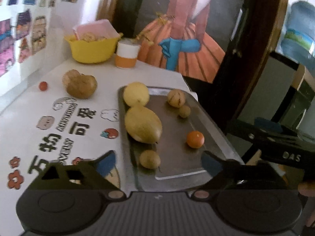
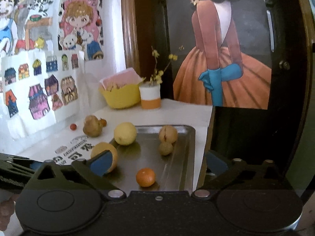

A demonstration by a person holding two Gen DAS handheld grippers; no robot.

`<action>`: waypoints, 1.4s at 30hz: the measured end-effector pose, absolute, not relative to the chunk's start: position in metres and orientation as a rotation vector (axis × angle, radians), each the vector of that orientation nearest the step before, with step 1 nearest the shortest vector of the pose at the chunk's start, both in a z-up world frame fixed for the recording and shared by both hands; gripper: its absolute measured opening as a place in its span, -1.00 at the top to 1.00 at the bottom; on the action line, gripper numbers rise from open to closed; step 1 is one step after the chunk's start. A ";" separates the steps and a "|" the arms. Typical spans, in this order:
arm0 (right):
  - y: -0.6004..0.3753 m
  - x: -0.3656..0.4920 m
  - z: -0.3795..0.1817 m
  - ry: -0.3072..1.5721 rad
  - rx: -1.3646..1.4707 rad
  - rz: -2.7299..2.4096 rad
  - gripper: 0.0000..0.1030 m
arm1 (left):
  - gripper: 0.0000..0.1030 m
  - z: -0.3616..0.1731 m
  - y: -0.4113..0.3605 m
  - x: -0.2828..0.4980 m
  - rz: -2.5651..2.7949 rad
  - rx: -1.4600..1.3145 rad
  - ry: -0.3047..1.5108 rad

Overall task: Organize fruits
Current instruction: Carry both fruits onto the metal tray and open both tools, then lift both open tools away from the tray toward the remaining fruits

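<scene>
A metal tray (image 1: 196, 169) holds a round yellow lemon (image 1: 135, 94), a larger oval yellow fruit (image 1: 142, 124), a small tan fruit (image 1: 150, 159), an orange tangerine (image 1: 195, 139), a striped tan fruit (image 1: 176, 98) and a smaller one (image 1: 184, 111). My left gripper (image 1: 157, 164) is open over the tray's near end, holding nothing. My right gripper (image 2: 157, 167) is also open and empty above the tray (image 2: 177, 161), just behind the tangerine (image 2: 145, 177). Its left finger (image 2: 100, 165) covers part of the oval fruit (image 2: 104, 151). The lemon (image 2: 125, 133) lies beyond.
A lumpy brown potato (image 1: 79, 86) and a small red tomato (image 1: 43, 86) lie on the printed tablecloth left of the tray. A yellow bowl (image 1: 92, 49) and a white-orange cup (image 1: 127, 56) stand at the back. The table edge runs along the tray's right side.
</scene>
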State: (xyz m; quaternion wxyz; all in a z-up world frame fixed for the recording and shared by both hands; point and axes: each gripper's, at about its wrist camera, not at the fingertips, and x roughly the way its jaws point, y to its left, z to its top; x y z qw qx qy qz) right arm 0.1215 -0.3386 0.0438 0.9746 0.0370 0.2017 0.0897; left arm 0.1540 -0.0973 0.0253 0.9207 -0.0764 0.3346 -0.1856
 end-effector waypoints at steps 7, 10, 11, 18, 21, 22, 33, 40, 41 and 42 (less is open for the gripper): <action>-0.326 0.090 0.056 0.433 0.042 0.189 -0.99 | -0.99 0.039 -0.072 0.126 -0.352 -0.168 0.643; -0.314 0.073 0.057 0.481 0.014 0.209 -0.99 | -0.99 0.040 -0.060 0.114 -0.326 -0.156 0.657; -0.311 0.069 0.056 0.499 0.008 0.217 -0.99 | -0.99 0.039 -0.056 0.110 -0.310 -0.146 0.671; -0.284 0.050 0.038 0.685 0.031 0.325 -0.99 | -0.99 0.027 -0.020 0.080 -0.216 -0.096 0.755; -0.268 0.048 0.034 0.741 0.035 0.379 -0.99 | -0.99 0.025 -0.004 0.070 -0.177 -0.093 0.774; -0.262 0.047 0.035 0.751 0.026 0.398 -0.99 | -0.99 0.025 0.001 0.068 -0.156 -0.085 0.780; -0.202 0.064 0.066 0.718 -0.050 0.546 -0.99 | -0.99 0.050 0.035 0.075 -0.034 0.009 0.776; -0.179 0.097 0.086 0.670 -0.094 0.598 -0.99 | -0.99 0.065 0.046 0.107 0.003 0.030 0.750; -0.178 0.104 0.091 0.659 -0.112 0.604 -0.99 | -0.99 0.068 0.047 0.112 0.009 0.029 0.740; -0.178 0.112 0.098 0.643 -0.143 0.607 -0.99 | -0.99 0.072 0.048 0.119 0.020 0.030 0.723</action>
